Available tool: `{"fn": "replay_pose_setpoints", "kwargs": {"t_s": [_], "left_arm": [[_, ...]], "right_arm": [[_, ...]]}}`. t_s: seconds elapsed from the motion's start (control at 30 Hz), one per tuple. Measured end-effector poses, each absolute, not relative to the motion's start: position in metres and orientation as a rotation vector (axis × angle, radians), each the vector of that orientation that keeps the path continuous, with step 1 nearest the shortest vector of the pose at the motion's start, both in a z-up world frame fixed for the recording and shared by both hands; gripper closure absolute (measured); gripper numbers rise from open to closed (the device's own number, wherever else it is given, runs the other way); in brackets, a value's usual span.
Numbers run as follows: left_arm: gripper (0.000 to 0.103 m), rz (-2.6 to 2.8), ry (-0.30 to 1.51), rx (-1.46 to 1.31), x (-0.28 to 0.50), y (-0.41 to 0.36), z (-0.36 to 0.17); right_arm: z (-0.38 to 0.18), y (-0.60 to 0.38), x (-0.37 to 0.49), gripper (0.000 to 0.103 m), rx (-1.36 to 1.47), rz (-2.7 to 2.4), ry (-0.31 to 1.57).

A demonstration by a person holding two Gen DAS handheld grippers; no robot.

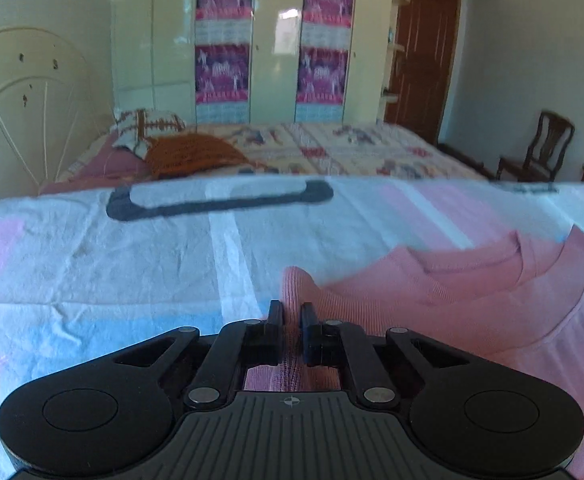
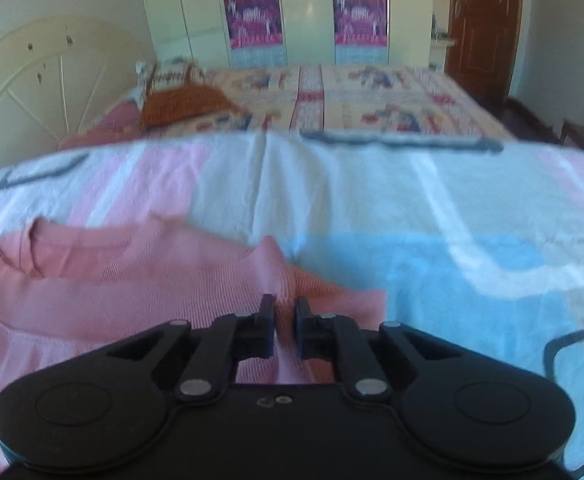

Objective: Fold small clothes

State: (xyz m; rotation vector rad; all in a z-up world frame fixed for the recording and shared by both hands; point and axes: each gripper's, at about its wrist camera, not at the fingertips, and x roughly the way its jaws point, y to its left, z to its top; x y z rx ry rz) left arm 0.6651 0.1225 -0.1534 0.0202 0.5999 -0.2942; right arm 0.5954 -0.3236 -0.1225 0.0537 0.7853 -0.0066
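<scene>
Behind your work surface (image 1: 91,248), draped in a pink, white and blue sheet, stands a bed (image 1: 332,148) before pale wardrobes. Your pink sweater (image 1: 472,292) lies flat on that sheet. Your left gripper (image 1: 292,312) pinches one shoulder fold; your right gripper (image 2: 285,308) is clamped on the other.

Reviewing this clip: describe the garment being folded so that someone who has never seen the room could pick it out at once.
On the near bed's pale blue, pink and white sheet lies a pink ribbed knit top. Each gripper pinches one side of it. Its plain pink sets it apart from the rust-orange knit on the patterned bed beyond.
</scene>
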Motion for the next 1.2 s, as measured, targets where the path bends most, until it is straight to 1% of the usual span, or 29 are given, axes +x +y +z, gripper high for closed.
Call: {"fn": "replay_pose_setpoints", "kwargs": {"t_s": [0.07,0.13,0.3,0.37,0.4,0.43,0.47,0.5,0.53,0.6,0.7,0.8,0.87,0.9,0.97,1.03,1.07,1.13,1.2], "left_arm": [[0.096,-0.248,0.56,-0.04,0.667,0.132,-0.151],[0.095,-0.215,0.577,-0.049,0.672,0.134,-0.154],[0.095,-0.179,0.692,0.053,0.691,0.118,-0.18],[0.093,-0.169,0.679,0.071,0.69,0.114,-0.18],[0.079,-0.148,0.673,0.074,0.688,0.114,-0.18],[0.047,-0.108,0.666,0.084,0.685,0.114,-0.177],[0.035,-0.068,0.652,0.091,0.679,0.114,-0.17],[0.032,-0.081,0.609,0.082,0.668,0.114,-0.161],[0.032,-0.133,0.565,0.068,0.656,0.112,-0.153],[0.032,-0.223,0.58,0.063,0.644,0.088,-0.146],[0.032,-0.409,0.638,0.163,0.641,0.022,-0.153],[0.031,-0.444,0.699,0.146,0.642,-0.009,-0.166],[0.031,-0.417,0.688,0.136,0.637,-0.005,-0.168],[0.031,-0.397,0.685,0.128,0.635,0.003,-0.168],[0.031,-0.341,0.651,0.115,0.629,0.028,-0.168],[0.031,-0.258,0.654,0.111,0.63,0.054,-0.17],[0.031,-0.213,0.66,0.104,0.631,0.066,-0.173],[0.032,-0.199,0.682,0.018,0.634,0.088,-0.179],[0.031,-0.188,0.679,0.013,0.634,0.088,-0.179]], "right_arm": [[-0.113,-0.331,0.592,0.094,0.097,-0.025,0.694],[-0.116,-0.335,0.593,0.094,0.084,-0.063,0.675],[-0.15,-0.336,0.609,0.092,0.101,-0.099,0.789],[-0.15,-0.341,0.611,0.089,0.173,-0.116,0.794],[-0.149,-0.344,0.612,0.082,0.205,-0.118,0.805],[-0.147,-0.345,0.613,0.077,0.213,-0.116,0.817],[-0.142,-0.342,0.611,0.067,0.193,-0.123,0.819],[-0.135,-0.336,0.606,0.062,0.162,-0.14,0.795],[-0.126,-0.324,0.595,0.062,0.115,-0.144,0.74],[-0.121,-0.301,0.585,0.069,0.068,-0.019,0.724],[-0.131,-0.247,0.588,0.067,-0.022,0.178,0.746],[-0.141,-0.215,0.598,0.062,0.028,0.316,0.791],[-0.144,-0.209,0.599,0.06,0.013,0.315,0.793],[-0.144,-0.212,0.598,0.061,0.007,0.306,0.79],[-0.141,-0.236,0.595,0.061,-0.003,0.192,0.765],[-0.14,-0.269,0.593,0.059,-0.017,0.018,0.751],[-0.142,-0.289,0.591,0.056,-0.013,-0.072,0.751],[-0.147,-0.315,0.587,0.056,0.048,-0.096,0.764],[-0.147,-0.318,0.584,0.056,0.056,-0.077,0.777]]}}
